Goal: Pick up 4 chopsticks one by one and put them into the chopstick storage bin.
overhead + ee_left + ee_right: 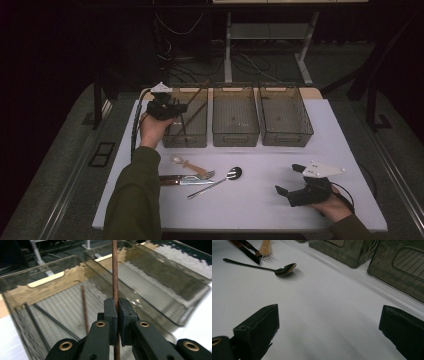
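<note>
My left gripper (170, 108) hangs over the left bin (199, 140), shut on a thin brown chopstick (115, 277) that stands upright between its pads (111, 312). In the high view that chopstick (196, 95) slants up over the bin. On the bin's floor lie another brown chopstick (84, 307) and two black ones (50, 318). My right gripper (289, 179) rests low on the white table near the front right. Its jaws stand wide apart with nothing between them, as the right gripper view (329, 317) confirms.
Two more smoky bins, middle (235, 135) and right (286, 137), stand in a row at the back. A spoon (220, 181), a knife (182, 180) and a wooden fork (194, 168) lie on the white table (260, 210) at front centre.
</note>
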The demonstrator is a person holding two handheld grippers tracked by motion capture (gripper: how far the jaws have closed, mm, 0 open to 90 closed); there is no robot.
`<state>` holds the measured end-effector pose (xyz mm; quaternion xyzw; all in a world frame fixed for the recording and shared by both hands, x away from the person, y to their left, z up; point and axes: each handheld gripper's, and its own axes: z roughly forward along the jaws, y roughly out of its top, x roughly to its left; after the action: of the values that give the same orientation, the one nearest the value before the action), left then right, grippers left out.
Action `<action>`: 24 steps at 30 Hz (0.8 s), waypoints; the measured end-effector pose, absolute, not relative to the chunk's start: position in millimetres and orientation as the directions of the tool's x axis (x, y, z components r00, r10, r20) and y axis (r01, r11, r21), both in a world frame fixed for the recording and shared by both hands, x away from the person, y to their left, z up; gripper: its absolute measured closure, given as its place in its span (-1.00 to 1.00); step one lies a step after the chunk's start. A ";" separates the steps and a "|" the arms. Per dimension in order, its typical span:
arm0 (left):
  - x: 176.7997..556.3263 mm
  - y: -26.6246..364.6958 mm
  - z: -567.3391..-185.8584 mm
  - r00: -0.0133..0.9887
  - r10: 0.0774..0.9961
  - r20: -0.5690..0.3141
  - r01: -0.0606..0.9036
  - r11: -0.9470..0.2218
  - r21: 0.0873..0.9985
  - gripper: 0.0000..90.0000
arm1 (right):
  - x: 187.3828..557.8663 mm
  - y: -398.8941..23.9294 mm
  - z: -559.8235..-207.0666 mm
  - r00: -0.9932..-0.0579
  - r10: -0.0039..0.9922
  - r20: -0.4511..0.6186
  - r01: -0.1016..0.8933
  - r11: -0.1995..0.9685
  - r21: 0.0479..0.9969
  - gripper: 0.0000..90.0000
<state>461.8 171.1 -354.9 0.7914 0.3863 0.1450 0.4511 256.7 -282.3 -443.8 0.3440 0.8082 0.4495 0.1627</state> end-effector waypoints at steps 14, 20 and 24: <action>486.0 174.7 -364.5 0.602 0.788 -0.129 0.520 -0.265 0.812 0.89 | 254.9 -283.0 -442.4 -0.711 0.701 0.047 0.405 0.354 0.843 -0.93; 490.6 168.8 -375.3 0.596 0.791 -0.137 0.536 -0.265 0.802 0.89 | 254.0 -282.8 -442.0 -0.712 0.701 0.050 0.407 0.353 0.843 -0.93; 492.1 166.8 -378.9 0.591 0.796 -0.131 0.548 -0.277 0.790 0.88 | 254.5 -283.2 -442.3 -0.712 0.700 0.050 0.406 0.353 0.843 -0.93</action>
<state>492.1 166.8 -378.9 0.7855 0.4276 0.1469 0.4226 254.5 -283.2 -442.3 0.3429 0.8065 0.4535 0.1620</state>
